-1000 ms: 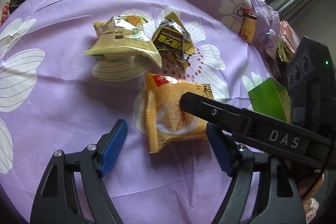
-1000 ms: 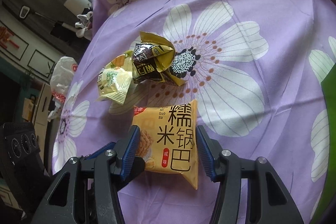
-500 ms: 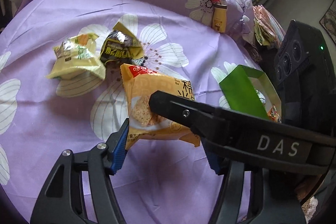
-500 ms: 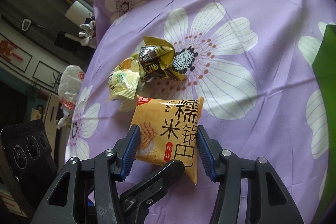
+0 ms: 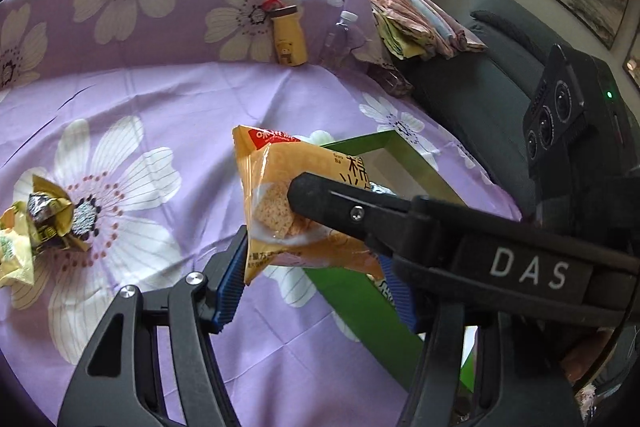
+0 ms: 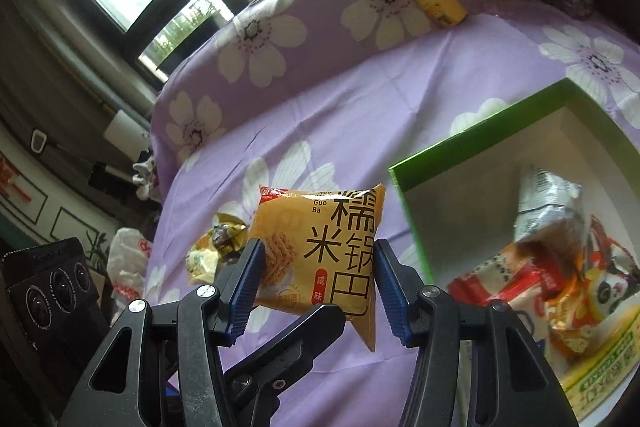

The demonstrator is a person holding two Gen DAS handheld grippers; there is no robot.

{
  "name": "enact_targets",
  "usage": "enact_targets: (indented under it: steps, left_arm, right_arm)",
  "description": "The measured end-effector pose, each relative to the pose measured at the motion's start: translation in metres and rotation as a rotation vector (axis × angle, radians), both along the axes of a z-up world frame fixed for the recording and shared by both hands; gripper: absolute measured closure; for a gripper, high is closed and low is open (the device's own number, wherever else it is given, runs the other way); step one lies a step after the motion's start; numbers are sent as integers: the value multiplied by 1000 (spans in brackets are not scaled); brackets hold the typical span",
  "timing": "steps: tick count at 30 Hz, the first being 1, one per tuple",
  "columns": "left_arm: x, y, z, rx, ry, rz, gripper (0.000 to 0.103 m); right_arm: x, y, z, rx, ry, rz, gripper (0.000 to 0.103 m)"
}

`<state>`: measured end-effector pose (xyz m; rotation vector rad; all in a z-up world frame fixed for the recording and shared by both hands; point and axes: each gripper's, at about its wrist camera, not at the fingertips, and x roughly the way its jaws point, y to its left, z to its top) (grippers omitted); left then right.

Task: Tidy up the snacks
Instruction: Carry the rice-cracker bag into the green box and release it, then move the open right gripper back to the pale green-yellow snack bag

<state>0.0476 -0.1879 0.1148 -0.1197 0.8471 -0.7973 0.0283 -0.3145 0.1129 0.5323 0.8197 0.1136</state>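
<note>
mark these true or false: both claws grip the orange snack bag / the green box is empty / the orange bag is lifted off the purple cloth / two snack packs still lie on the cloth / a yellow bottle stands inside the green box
1. Both claws grip the orange snack bag: true, the left claw and right claw each pinch it.
2. The green box is empty: false, several snack packs lie inside.
3. The orange bag is lifted off the purple cloth: true.
4. Two snack packs still lie on the cloth: true.
5. A yellow bottle stands inside the green box: false, it leans against the flowered cushion behind.
</note>
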Motion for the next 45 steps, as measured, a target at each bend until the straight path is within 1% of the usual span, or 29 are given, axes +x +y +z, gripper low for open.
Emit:
enact_targets:
  steps: [4, 8, 9, 10, 11, 12, 13, 17, 18, 19, 20, 22, 24, 25, 27, 29, 30, 32, 34, 36, 39, 41, 45]
  left_arm:
    - [3, -30, -7, 11, 16, -57, 41]
    - [5, -48, -17, 6, 65, -85, 41]
    - [4, -52, -17, 10, 63, -85, 41]
    - [3, -55, -16, 11, 45, -82, 41]
    - [1, -59, -15, 12, 34, -91, 39]
    - [-1, -62, -15, 11, 36, -108, 39]
    - [-3, -64, -14, 14, 40, -120, 36]
    - [-16, -58, -8, 3, -7, -146, 25]
    - [-18, -53, -7, 5, -15, -139, 24]
    - [-18, -47, -6, 8, -17, -128, 20]
    - [-17, -38, -5, 9, -16, -114, 18]
    - [-16, -16, -4, 9, -9, -74, 16]
    - [-17, 12, -4, 19, -11, -23, 13]
    - [-18, 26, -4, 35, -16, -2, 12]
    - [-20, 56, -5, 79, -35, 38, 10]
    - [-20, 89, -6, 107, -53, 90, 8]
    - [-19, 107, -8, 112, -60, 131, 7]
    - [-15, 143, -12, 109, -70, 253, 6]
    - [-7, 176, -17, 95, -39, 356, 5]
    - [1, 200, -18, 93, -1, 421, 5]
    - [6, 230, -14, 71, -24, 525, 5]
    - [10, 244, -16, 72, -9, 578, 4]
    - [18, 262, -23, 57, 38, 623, 4]
  right_arm:
    - [-6, -34, -6, 42, 17, -79, 46]
    - [-11, -58, -16, 65, 61, -145, 46]
    - [-12, -64, -18, 69, 70, -167, 46]
    - [-13, -69, -19, 63, 78, -192, 46]
    - [-15, -73, -20, 47, 86, -220, 46]
    - [-17, -76, -20, 28, 88, -245, 46]
    - [-19, -78, -19, 12, 79, -259, 46]
    - [-24, -80, -11, -3, 43, -283, 46]
    - [-25, -80, -10, -8, 35, -290, 44]
    - [-25, -80, -8, -13, 27, -294, 41]
    - [-26, -78, -6, -20, 18, -297, 39]
    - [-25, -73, -1, -38, 1, -298, 35]
    - [-24, -68, 3, -51, -14, -291, 31]
    - [-23, -64, 5, -56, -22, -282, 28]
    - [-21, -56, 8, -65, -41, -260, 25]
    - [-20, -46, 12, -75, -60, -245, 23]
    - [-20, -41, 13, -81, -70, -239, 21]
    - [-18, -29, 17, -94, -94, -224, 18]
    - [-16, -16, 19, -109, -114, -198, 16]
    - [-12, 0, 20, -126, -123, -164, 15]
    - [-8, 22, 20, -144, -131, -113, 14]
    - [-5, 38, 20, -152, -139, -72, 14]
    - [2, 66, 16, -157, -140, 7, 14]
